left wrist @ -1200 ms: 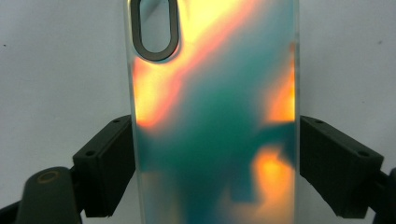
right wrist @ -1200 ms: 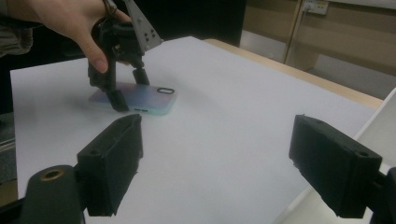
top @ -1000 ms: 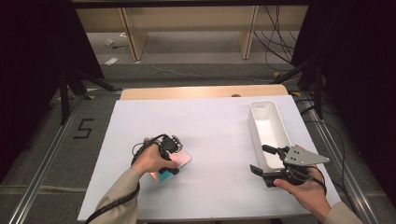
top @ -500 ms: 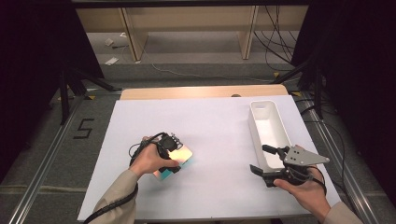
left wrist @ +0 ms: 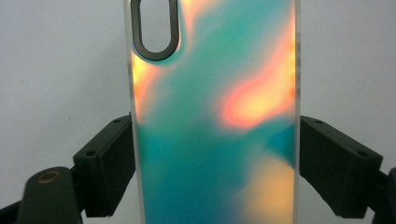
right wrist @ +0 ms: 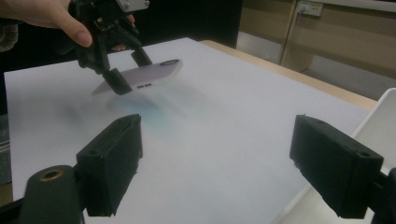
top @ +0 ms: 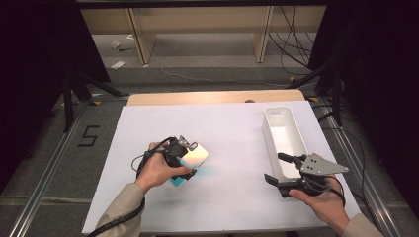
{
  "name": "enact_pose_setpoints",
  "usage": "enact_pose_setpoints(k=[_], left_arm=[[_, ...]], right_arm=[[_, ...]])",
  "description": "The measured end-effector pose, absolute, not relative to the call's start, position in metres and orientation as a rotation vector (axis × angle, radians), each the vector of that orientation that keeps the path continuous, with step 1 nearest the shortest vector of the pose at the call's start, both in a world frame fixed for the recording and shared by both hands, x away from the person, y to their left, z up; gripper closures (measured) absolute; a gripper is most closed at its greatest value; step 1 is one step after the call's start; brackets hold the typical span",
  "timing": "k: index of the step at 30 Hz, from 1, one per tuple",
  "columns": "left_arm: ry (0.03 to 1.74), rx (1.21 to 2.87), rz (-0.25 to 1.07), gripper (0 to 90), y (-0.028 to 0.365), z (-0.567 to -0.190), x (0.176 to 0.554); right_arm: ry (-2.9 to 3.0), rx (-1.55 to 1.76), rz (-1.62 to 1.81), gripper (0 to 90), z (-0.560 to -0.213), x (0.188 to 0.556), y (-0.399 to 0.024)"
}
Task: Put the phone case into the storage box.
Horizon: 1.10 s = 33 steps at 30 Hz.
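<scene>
An iridescent teal-and-orange phone case (left wrist: 215, 116) with an oval camera cut-out is clamped by its long edges in my left gripper (left wrist: 215, 154), whose black pads press on both sides. From above, the case (top: 195, 156) glints pale gold left of centre on the white sheet, with my left gripper (top: 187, 165) shut on it. In the right gripper view the case (right wrist: 149, 77) hangs tilted just above the sheet, held by the left gripper (right wrist: 123, 70). My right gripper (top: 274, 167) is open and holds nothing beside the near end of the bin; its jaws (right wrist: 215, 168) stand wide apart.
A long white bin (top: 284, 138) lies at the right of the sheet, its near end beside my right gripper; its wall (right wrist: 378, 121) edges the right gripper view. The white sheet (top: 237, 133) covers the table, with a wooden strip (top: 212, 97) along the far edge. Dark floor and shelving lie beyond.
My left hand has lifted the phone case a little off the sheet and tilted it; its sheen went from pink to pale gold. The right hand has stayed put.
</scene>
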<state>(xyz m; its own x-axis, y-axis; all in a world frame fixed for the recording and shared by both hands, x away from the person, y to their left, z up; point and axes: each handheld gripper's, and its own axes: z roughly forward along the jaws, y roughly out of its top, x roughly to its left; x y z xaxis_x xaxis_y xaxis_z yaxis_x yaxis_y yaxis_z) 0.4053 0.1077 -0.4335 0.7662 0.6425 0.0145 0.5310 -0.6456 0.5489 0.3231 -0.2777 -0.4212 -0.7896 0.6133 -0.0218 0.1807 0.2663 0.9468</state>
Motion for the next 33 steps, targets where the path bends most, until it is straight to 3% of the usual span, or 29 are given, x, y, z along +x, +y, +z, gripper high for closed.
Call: enact_pose_setpoints(k=[11, 33], left_arm=[[0.793, 2.269, 0.336, 16.3, 0.108, -0.427, 0.396], [0.756, 2.218, 0.37, 16.3, 0.11, -0.429, 0.384]], right_arm=[[2.149, 0.727, 1.537, 17.8, -0.421, 0.324, -0.277], [2.141, 0.746, 1.522, 17.9, -0.42, 0.325, -0.275]])
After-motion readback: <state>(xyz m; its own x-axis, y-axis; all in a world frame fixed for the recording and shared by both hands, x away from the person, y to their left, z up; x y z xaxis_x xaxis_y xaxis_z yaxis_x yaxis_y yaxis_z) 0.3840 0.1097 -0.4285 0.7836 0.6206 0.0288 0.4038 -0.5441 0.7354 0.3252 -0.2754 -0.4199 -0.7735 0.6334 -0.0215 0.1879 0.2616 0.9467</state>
